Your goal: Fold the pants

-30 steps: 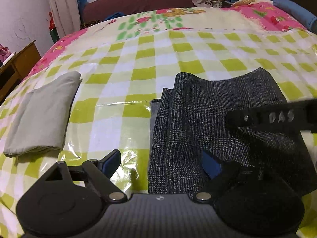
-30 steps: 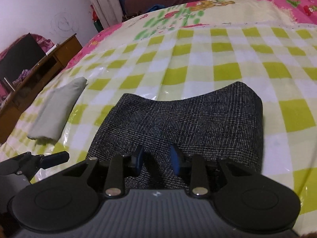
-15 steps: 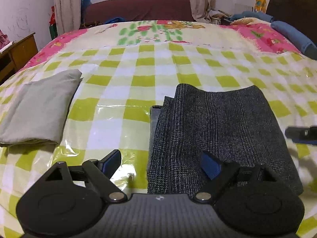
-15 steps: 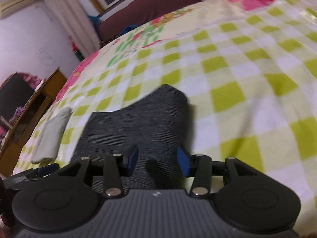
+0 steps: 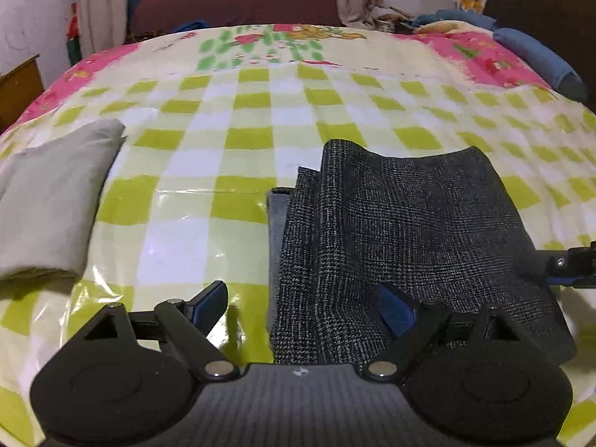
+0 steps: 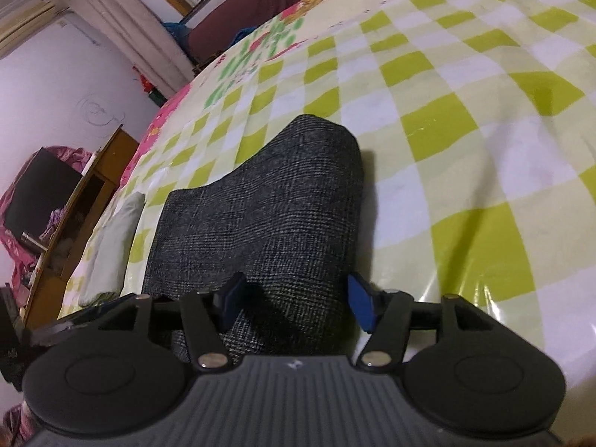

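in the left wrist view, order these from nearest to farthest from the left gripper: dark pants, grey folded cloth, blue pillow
1. dark pants, under the left gripper, right fingertip over them.
2. grey folded cloth, off left.
3. blue pillow, far right.

Pants' (image 5: 409,231) near edge behind fingers (image 5: 396,311)

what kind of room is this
Most likely a bedroom at home: the dark pants lie on a bed with a green checked cover, a dark headboard at its far right corner, and window curtains behind.
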